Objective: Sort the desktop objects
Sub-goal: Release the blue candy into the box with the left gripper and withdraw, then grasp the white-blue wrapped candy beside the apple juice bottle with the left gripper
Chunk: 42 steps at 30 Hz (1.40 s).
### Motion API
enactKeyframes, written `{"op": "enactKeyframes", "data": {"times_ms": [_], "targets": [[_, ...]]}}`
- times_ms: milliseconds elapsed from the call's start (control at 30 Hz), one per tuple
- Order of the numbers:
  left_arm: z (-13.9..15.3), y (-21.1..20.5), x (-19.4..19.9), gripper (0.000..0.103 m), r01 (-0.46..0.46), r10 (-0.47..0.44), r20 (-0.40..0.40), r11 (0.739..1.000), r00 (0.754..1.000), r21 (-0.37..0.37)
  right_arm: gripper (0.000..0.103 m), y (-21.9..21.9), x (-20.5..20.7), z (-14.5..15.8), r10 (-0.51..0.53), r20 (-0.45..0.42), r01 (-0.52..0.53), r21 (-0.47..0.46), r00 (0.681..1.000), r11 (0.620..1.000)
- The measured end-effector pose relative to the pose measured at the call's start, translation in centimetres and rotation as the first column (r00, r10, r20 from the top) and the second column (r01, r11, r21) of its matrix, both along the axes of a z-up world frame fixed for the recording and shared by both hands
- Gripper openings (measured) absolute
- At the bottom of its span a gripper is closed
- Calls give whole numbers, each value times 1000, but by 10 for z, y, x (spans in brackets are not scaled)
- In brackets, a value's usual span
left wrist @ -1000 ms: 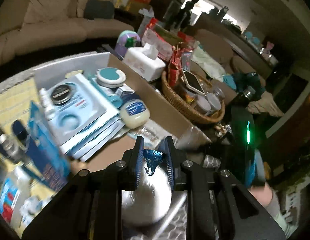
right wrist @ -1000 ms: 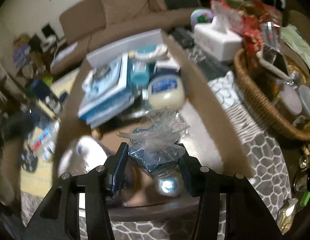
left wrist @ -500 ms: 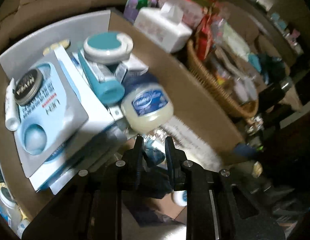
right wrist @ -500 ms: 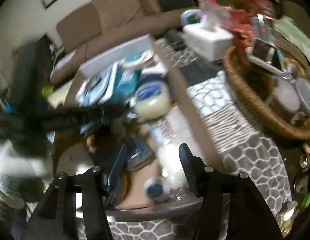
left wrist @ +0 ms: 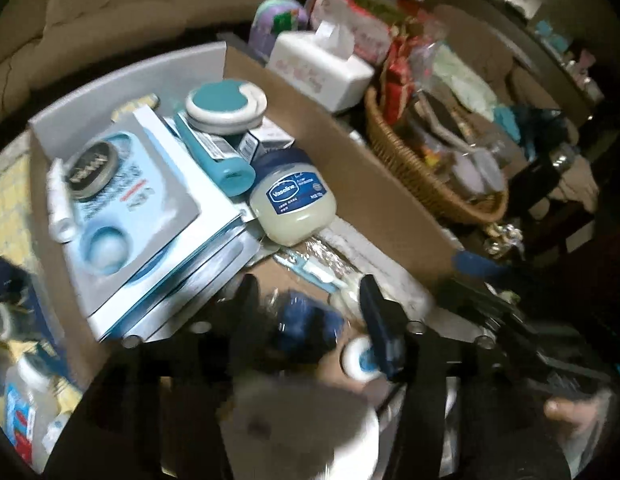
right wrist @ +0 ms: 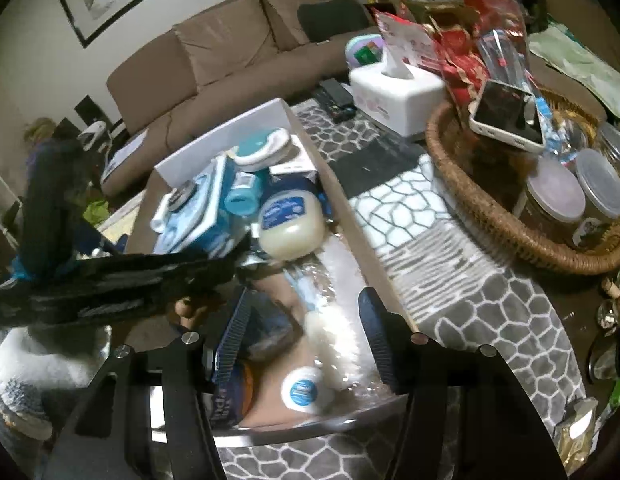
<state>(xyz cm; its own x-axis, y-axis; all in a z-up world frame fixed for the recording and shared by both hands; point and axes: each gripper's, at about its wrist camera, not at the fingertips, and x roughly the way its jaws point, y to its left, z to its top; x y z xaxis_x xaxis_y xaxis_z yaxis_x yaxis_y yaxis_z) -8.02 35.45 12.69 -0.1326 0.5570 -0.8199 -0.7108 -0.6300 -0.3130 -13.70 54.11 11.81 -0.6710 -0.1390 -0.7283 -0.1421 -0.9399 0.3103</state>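
Observation:
A cardboard box holds toiletries: a Vaseline jar, a teal tube, a round teal-lidded tin, flat blue-white packs and a white brush. My left gripper is open over the box's near end, a dark blue wrapped item lying between its fingers. My right gripper is open above the same corner, over the blue item and a small white blue-labelled cap. The left gripper's body crosses the right wrist view.
A wicker basket with a phone and jars stands right of the box. A white tissue box sits behind. A grey patterned cloth covers the table. A brown sofa is behind.
Both grippers moved down over the box and opened. The blue wrapped item left the right gripper and now lies in the box; the left gripper's jaws spread wide.

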Motion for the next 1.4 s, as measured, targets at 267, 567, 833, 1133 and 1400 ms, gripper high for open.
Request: {"op": "enactKeyframes", "data": {"times_ms": [267,567,833,1133,1400], "targets": [[45,-123,24,103,-106,111,-55,990,992,88,68,-50,-6,11,98,-26,-97,42,995,994],[24,-281,42,103,-286,285,-95,958,954,7,74,-153,-10,34,280,-74,-271,104,957,957],[-21,-358,58,103,-351,348,-86,936,934,-21,74,-250,-20,22,420,-27,-412,152,907,899],[-47,-371,55,103,-314,312,-96,949,945,-12,74,-322,-36,-16,506,67,-509,185,860,841],[-68,-328,33,94,-253,252,-100,967,963,-1,68,-339,-76,-53,507,166,-534,259,846,805]]}}
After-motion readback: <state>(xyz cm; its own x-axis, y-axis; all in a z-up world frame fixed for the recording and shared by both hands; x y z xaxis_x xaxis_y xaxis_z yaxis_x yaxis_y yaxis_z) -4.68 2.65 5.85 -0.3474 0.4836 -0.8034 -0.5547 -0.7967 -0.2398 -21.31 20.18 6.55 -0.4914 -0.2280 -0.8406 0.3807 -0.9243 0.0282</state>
